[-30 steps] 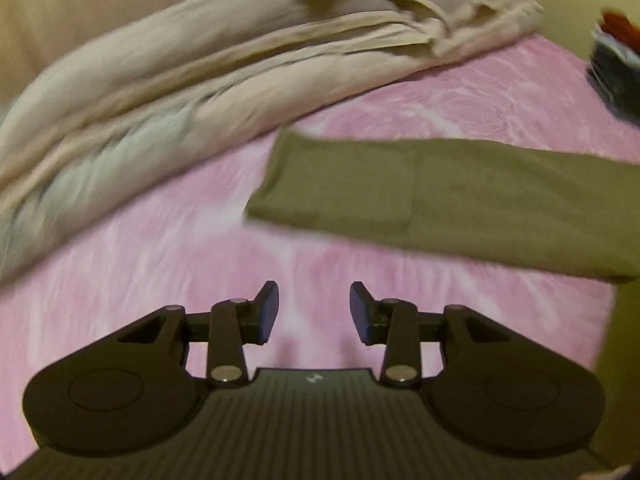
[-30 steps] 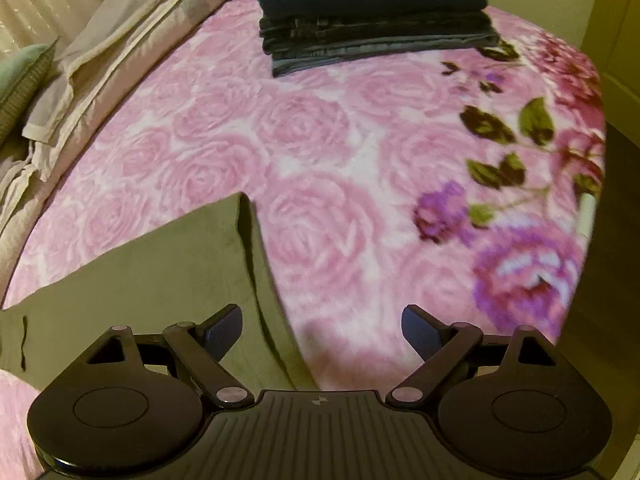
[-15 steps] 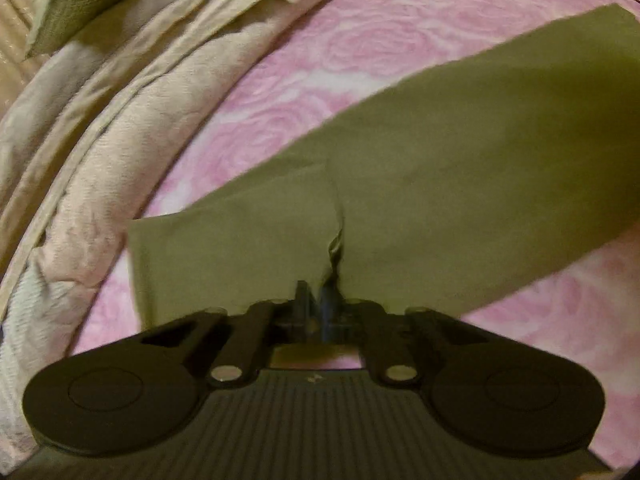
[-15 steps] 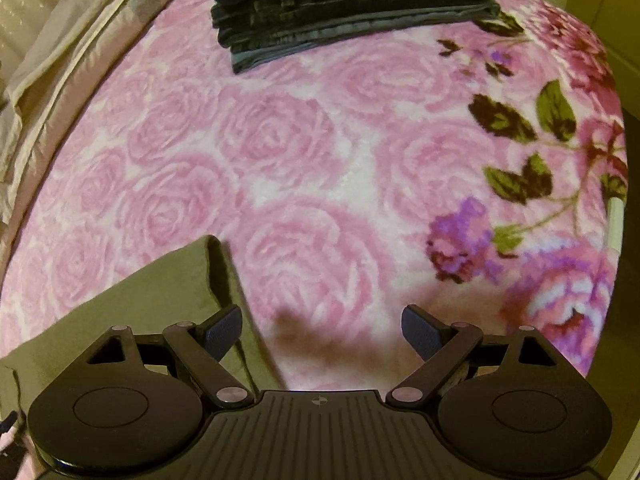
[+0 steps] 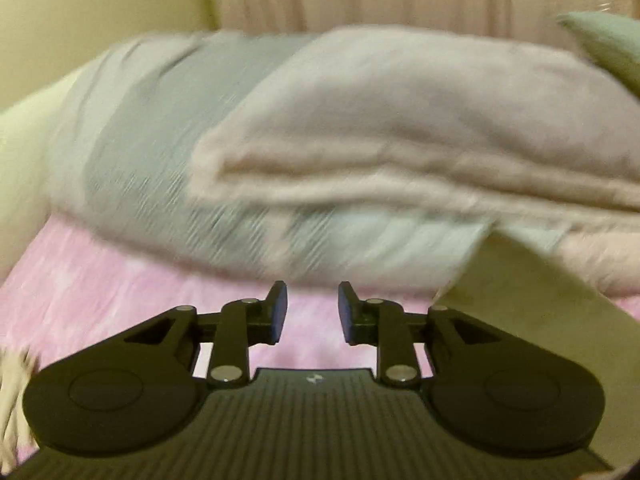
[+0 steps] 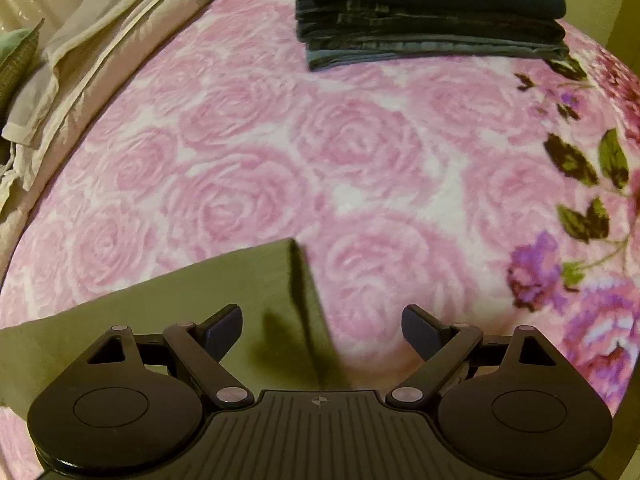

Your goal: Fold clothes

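Observation:
An olive-green folded garment (image 6: 168, 312) lies flat on the pink rose blanket (image 6: 360, 152); its right edge runs under my right gripper. My right gripper (image 6: 322, 330) is open and empty, low over that edge. In the left wrist view the garment (image 5: 532, 300) shows as an olive patch at the right. My left gripper (image 5: 312, 312) is open and empty above the pink blanket (image 5: 120, 292), to the left of the garment. That view is blurred by motion.
A stack of folded dark clothes (image 6: 428, 12) sits at the far end of the blanket. A beige and grey bundle of bedding (image 5: 320, 152) lies right ahead of the left gripper and also along the left side (image 6: 100, 60). A green pillow (image 5: 608, 48) is at the right.
My left gripper was shut on the garment's fold half a second ago; now it is open, off the garment, and swung left toward the bedding. The right gripper moved a little over the garment's edge.

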